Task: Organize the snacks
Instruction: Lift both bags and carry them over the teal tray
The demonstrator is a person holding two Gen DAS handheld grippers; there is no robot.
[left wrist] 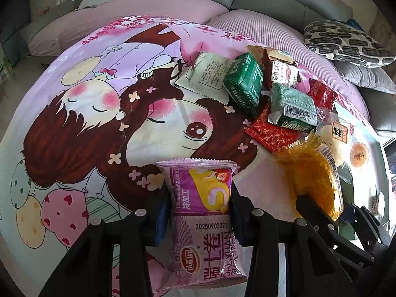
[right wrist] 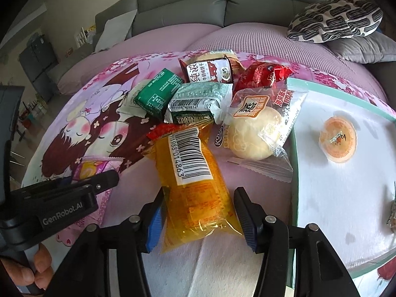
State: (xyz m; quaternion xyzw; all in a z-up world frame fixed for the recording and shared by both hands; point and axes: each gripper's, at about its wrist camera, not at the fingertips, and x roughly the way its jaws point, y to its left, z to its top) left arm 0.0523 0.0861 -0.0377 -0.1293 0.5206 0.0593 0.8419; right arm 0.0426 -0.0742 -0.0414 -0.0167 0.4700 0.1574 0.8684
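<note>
My left gripper (left wrist: 200, 198) is shut on a purple swiss-roll packet (left wrist: 205, 212), held over the cartoon-printed sheet (left wrist: 99, 123). My right gripper (right wrist: 199, 205) is shut on an orange packet (right wrist: 195, 180) with a barcode label; it also shows in the left wrist view (left wrist: 314, 178). A pile of snacks lies beyond: two green packets (right wrist: 158, 91) (right wrist: 198, 101), a brown milk-biscuit pack (right wrist: 210, 71), a red packet (right wrist: 262, 74), a clear-wrapped steamed bun (right wrist: 255, 126). The left gripper also shows in the right wrist view (right wrist: 74, 180).
A white tray with a pale green rim (right wrist: 334, 173) stands at the right, holding an orange jelly cup (right wrist: 337, 139). A grey sofa (right wrist: 222, 7) with a black-and-white patterned cushion (right wrist: 336, 17) lies behind. A white sachet (left wrist: 208, 71) lies left of the pile.
</note>
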